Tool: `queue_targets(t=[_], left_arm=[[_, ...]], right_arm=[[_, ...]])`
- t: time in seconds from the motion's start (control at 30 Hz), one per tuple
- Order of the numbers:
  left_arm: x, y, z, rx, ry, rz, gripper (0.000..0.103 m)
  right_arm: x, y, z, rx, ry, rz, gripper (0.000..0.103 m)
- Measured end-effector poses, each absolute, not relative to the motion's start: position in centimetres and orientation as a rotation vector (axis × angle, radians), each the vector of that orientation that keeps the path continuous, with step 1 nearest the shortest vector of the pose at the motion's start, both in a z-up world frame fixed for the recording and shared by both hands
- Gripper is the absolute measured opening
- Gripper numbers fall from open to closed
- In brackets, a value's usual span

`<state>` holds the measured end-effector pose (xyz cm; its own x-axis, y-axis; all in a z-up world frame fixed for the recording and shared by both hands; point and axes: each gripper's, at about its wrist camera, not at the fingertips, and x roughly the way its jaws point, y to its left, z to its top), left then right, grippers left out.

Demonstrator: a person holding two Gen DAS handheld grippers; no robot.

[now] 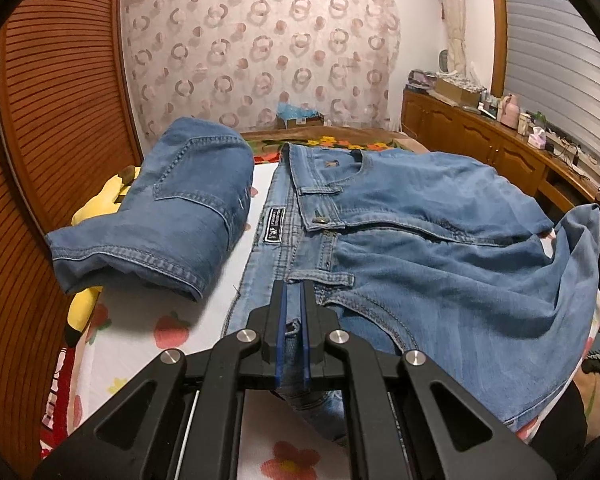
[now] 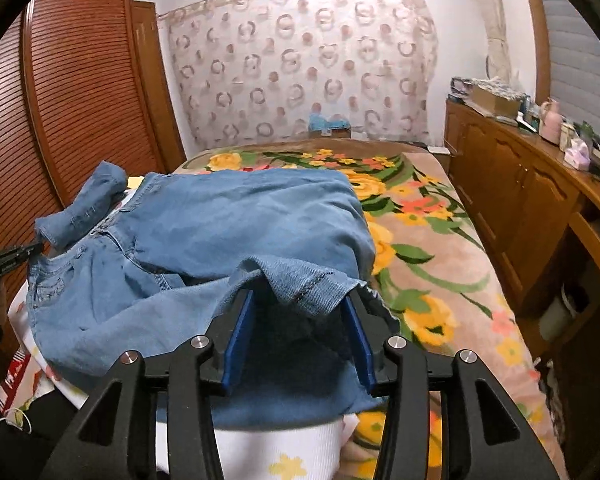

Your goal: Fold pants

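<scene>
Light blue jeans (image 1: pixel 420 240) lie spread on the bed, waistband toward the left and front side up with the button and pockets showing. My left gripper (image 1: pixel 293 292) is shut on the near end of the waistband. In the right wrist view the jeans (image 2: pixel 220 232) are folded over, and a leg hem drapes across my right gripper (image 2: pixel 300 300), whose blue pads (image 2: pixel 238 336) stand wide apart with cloth lying over and between them. A second pair of jeans (image 1: pixel 172 200) lies folded at the left.
The bed has a white sheet with fruit prints (image 1: pixel 148 328) and a floral blanket (image 2: pixel 420 216). A yellow plush toy (image 1: pixel 88 304) lies under the folded jeans. A slatted wooden wardrobe (image 1: pixel 52 120) stands at the left; a cluttered wooden cabinet (image 2: pixel 520 184) stands at the right.
</scene>
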<state>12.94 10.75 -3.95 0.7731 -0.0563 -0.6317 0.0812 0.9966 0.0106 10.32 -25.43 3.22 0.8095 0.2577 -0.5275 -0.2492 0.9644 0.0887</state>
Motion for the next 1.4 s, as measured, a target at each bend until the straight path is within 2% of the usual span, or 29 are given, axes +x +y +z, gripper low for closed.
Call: queue_targets(t=[0.3, 0.6, 0.63, 0.67, 0.7, 0.73, 0.83, 1.17, 1.4], left_arm=[[12.6, 11.3, -4.7, 0.025, 0.704, -0.069, 0.007], [11.9, 12.0, -5.2, 0.017, 0.719, -0.070, 0.007], [11.8, 12.0, -5.2, 0.014, 0.718, -0.068, 0.007], [11.7, 12.1, -5.2, 0.011, 0.715, -0.068, 0.007], [11.6, 12.1, -5.0, 0.009, 0.711, -0.072, 0.006], [11.2, 12.1, -4.6, 0.008, 0.694, -0.070, 0.006], [10.3, 12.3, -3.2, -0.004, 0.657, -0.073, 0.006], [7.1, 12.0, 3.0, 0.016, 0.536, -0.089, 0.006], [7.7, 12.8, 5.3, 0.019, 0.493, -0.070, 0.006]], right_arm=[[11.8, -23.6, -0.2, 0.010, 0.671, 0.271, 0.049], [14.8, -22.9, 0.0, 0.054, 0.691, 0.281, 0.048], [14.7, -23.2, -0.1, 0.041, 0.694, 0.283, 0.041], [14.6, -23.3, -0.1, 0.025, 0.693, 0.285, 0.027], [14.5, -23.2, -0.1, 0.012, 0.695, 0.289, 0.020], [14.1, -23.2, -0.1, 0.004, 0.693, 0.294, 0.005], [12.8, -23.9, 1.2, -0.013, 0.643, 0.294, 0.004], [7.4, -29.3, 10.9, -0.050, 0.405, 0.193, 0.003], [6.9, -30.9, 13.8, -0.082, 0.339, 0.159, 0.003]])
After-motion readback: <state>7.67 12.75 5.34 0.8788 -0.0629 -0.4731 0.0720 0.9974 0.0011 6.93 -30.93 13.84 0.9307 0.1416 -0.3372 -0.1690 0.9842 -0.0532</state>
